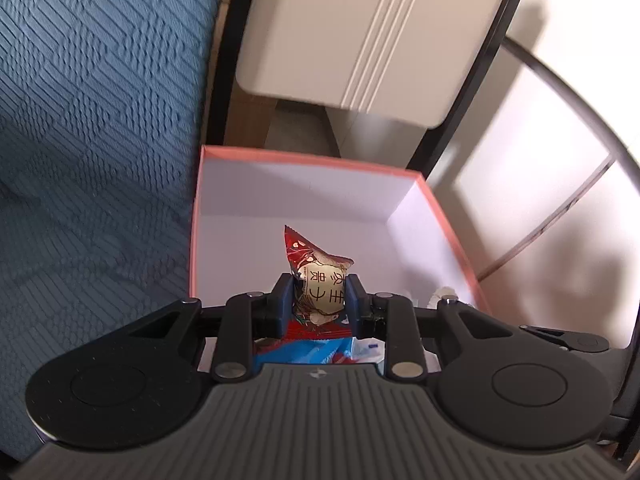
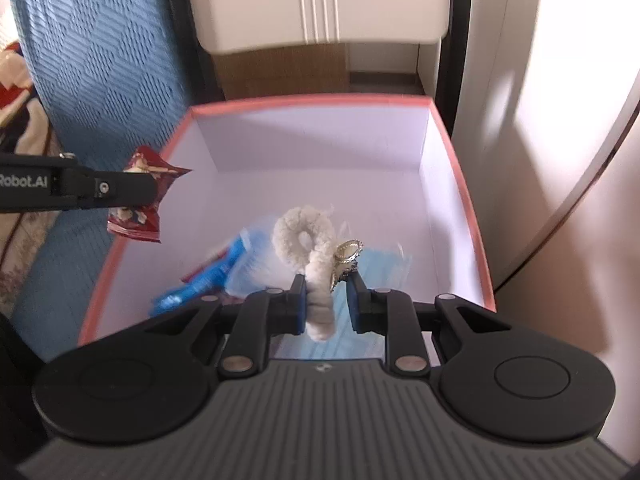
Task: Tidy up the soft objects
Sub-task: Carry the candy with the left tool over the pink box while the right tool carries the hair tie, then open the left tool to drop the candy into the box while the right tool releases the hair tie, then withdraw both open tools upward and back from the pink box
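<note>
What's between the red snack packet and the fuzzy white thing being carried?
In the right wrist view, only bare box floor and rim separate the red snack packet from the fuzzy white loop; a blue wrapper lies lower.

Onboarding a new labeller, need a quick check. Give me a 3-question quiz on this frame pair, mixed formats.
1. What does the left tool hold?
A) a sock
B) a red snack packet
C) a sponge
2. True or false: the box has nothing in it.
3. Which tool carries the white fuzzy loop with the gold charm?

Key:
1. B. The pads pinch it above the box.
2. False. A blue packet already lies inside, among other items.
3. The right tool.
</note>
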Action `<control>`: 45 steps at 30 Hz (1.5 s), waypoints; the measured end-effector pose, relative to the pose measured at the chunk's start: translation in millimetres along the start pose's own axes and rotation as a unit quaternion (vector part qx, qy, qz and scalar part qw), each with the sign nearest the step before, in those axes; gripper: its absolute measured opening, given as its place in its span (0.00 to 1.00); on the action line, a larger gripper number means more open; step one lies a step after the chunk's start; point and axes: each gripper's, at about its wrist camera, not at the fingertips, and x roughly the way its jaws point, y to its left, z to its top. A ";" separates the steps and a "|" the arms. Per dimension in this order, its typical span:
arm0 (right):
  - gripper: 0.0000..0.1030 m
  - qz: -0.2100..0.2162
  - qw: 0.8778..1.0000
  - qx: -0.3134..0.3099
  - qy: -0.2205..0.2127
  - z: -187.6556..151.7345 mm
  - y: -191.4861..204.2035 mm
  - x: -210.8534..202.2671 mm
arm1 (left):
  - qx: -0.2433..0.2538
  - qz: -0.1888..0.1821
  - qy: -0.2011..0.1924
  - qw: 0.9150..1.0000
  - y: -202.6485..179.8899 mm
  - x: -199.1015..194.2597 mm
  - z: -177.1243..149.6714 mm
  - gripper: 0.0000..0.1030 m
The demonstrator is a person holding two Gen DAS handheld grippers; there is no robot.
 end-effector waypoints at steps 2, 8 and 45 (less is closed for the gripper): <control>0.23 -0.001 1.000 0.005 0.009 -3.9 -3.4 7.6 | 0.003 0.003 0.011 1.000 -0.8 10.3 -3.9 0.31; 0.24 0.003 1.000 0.017 0.022 -11.0 -13.4 19.6 | 0.012 0.008 0.030 0.999 -3.5 25.9 -10.1 0.31; 0.63 -0.006 0.994 0.032 -0.106 4.6 35.9 -149.9 | 0.072 -0.015 -0.128 0.989 -23.1 -162.7 4.2 0.65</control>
